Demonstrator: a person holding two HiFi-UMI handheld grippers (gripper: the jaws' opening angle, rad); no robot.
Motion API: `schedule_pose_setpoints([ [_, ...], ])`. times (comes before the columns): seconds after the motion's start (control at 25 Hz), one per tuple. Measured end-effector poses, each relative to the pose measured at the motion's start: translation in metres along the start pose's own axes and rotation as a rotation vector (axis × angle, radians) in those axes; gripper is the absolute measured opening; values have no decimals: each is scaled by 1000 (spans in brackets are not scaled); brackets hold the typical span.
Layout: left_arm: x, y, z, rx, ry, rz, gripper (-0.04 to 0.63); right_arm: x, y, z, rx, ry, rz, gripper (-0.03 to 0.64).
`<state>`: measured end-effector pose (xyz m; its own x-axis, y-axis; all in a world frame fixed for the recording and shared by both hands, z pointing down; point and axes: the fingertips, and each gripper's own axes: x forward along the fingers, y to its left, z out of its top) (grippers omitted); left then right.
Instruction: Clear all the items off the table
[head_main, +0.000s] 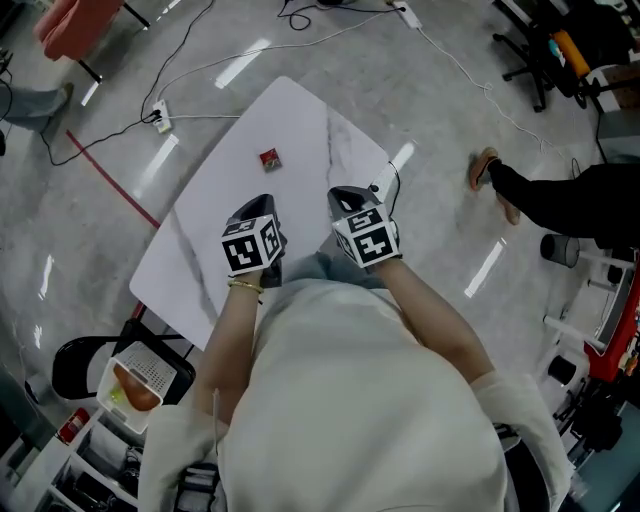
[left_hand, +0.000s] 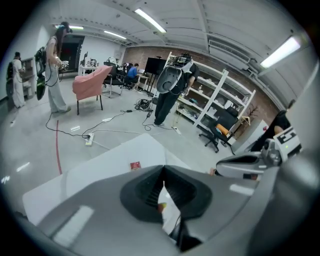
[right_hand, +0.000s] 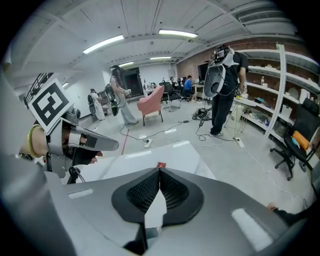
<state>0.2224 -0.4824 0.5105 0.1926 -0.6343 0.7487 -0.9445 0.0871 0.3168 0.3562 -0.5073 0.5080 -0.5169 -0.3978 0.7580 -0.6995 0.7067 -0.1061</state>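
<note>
— One white table (head_main: 290, 120). Where are the tongs?
— The left gripper (left_hand: 163, 170) and right gripper (right_hand: 159, 171) are side by side over its near edge. Both have their jaws closed together, gripping nothing.
— And the packet?
— The red packet (head_main: 269, 157) lies flat near the table's middle, toward the far corner, well apart from both.

**One small red packet on the white table**

A small red packet (head_main: 269, 158) lies flat on the table (head_main: 300, 115). It is roughly square and dark red with a paler patch in the middle, and any print on it is too small to read. It rests on the half of the top away from the person, nearer the left long edge than the right in the head view, clear of every edge. The tabletop is white with faint grey veining.
</note>
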Motion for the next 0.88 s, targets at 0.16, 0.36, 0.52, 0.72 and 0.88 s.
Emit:
schedule_pose_setpoints([
  [0.16,-6,9,-4,-51,-8,36,9,10,12,5,-56,23,63,0],
  [0.36,-10,22,-10,-128,-26,75,9,31,24,14,-145,48,136,2],
  [0.52,-8,34,-15,-189,-35,117,9,50,27,23,-223,63,193,8],
  [0.72,7,47,-23,-288,-43,180,9,82,23,26,-311,105,272,26],
  [0.88,23,58,-27,-359,-56,228,9,112,22,32,-382,136,328,41],
])
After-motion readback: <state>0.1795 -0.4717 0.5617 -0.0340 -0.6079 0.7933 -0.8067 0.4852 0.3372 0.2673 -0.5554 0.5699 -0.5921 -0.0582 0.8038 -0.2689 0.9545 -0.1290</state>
